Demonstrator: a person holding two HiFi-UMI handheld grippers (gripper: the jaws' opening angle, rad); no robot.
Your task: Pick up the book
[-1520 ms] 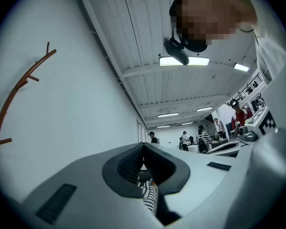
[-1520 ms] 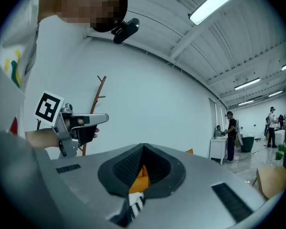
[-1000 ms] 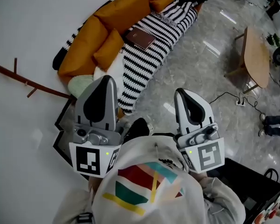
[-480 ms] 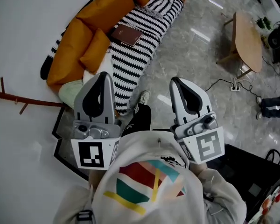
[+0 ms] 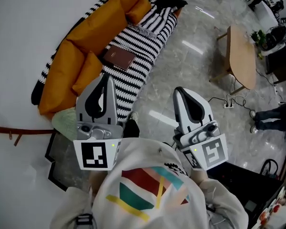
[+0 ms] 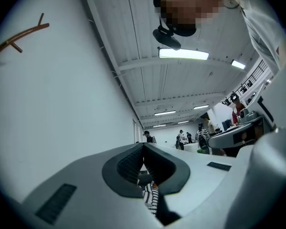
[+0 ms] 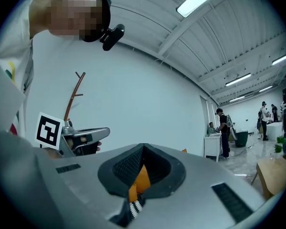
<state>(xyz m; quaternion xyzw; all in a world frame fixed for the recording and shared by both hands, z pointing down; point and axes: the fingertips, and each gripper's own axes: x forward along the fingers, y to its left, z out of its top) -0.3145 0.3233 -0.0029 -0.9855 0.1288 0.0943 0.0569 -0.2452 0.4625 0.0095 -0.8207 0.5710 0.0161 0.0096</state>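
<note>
Grey polished floor (image 5: pixel 190 75) lies between you and the striped sofa (image 5: pixel 148 37). Over the last second the sofa has slid lower and nearer in the head view, so you are closing in on it. The book (image 5: pixel 118 57) lies flat on the striped seat beside the orange cushions (image 5: pixel 81 42). It now sits just beyond the tip of your left gripper (image 5: pixel 105 78) but is clearly apart from it. Your right gripper (image 5: pixel 179 90) is held out alongside the left one. Both tongs are pressed fully together with nothing between them. The approach looks nearly done; you will likely need to spread one pair before reaching down.
</note>
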